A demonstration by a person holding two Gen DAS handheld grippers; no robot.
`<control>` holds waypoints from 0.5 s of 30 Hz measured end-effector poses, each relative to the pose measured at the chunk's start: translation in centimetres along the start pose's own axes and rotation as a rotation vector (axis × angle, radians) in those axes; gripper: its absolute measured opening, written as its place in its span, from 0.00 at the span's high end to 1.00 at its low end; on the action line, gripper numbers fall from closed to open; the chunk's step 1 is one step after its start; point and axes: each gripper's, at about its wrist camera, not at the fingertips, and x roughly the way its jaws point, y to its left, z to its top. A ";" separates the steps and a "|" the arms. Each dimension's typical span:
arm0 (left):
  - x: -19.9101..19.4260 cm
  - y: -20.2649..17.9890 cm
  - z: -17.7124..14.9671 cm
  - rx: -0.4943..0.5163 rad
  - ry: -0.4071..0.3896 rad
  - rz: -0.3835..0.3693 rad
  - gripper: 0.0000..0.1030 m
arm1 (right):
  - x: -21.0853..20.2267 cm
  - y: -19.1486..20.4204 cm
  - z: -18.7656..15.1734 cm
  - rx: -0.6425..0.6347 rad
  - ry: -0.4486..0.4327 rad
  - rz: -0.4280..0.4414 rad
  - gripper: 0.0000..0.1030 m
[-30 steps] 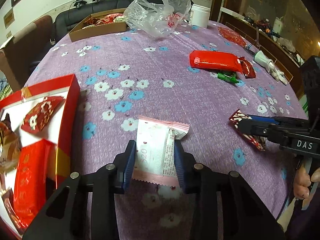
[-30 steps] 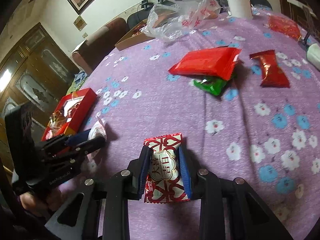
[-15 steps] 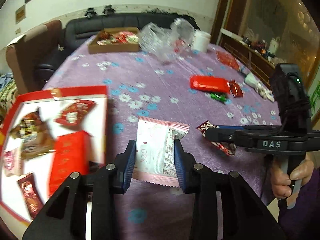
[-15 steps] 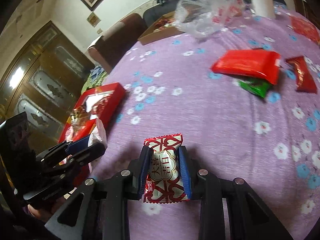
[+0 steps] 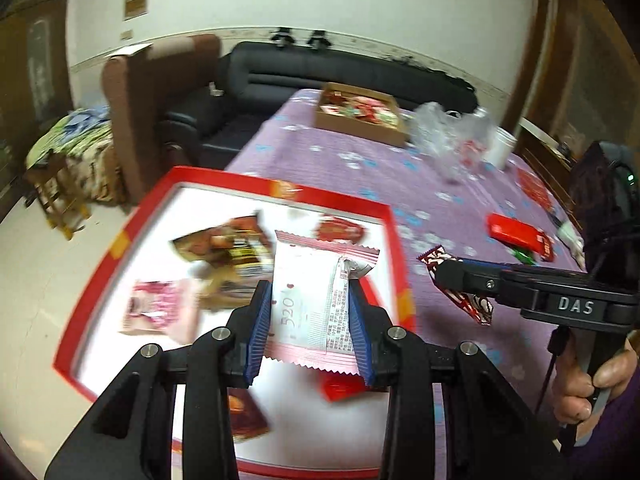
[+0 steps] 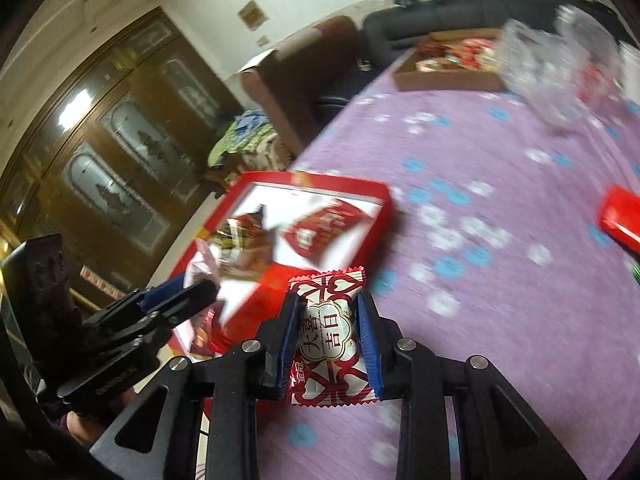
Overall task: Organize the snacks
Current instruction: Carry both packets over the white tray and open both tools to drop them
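My left gripper is shut on a pink-and-white snack packet and holds it above the red-rimmed white tray, which holds several snacks. My right gripper is shut on a red-and-white patterned candy packet, held above the purple cloth just right of the tray. The right gripper also shows in the left wrist view, beside the tray's right edge. The left gripper shows in the right wrist view over the tray.
A brown cardboard box of snacks and a clear plastic bag sit at the table's far end. A long red packet and a green one lie at the right. A sofa and armchair stand beyond the table.
Both grippers have moved left with their packets. The left one now hangs over the tray; the right one has come close to the tray's right edge.
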 end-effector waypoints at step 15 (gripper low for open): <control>1.0 4.8 -0.2 -0.090 0.002 0.147 0.65 | 6.6 6.2 3.0 -0.093 0.006 0.043 0.68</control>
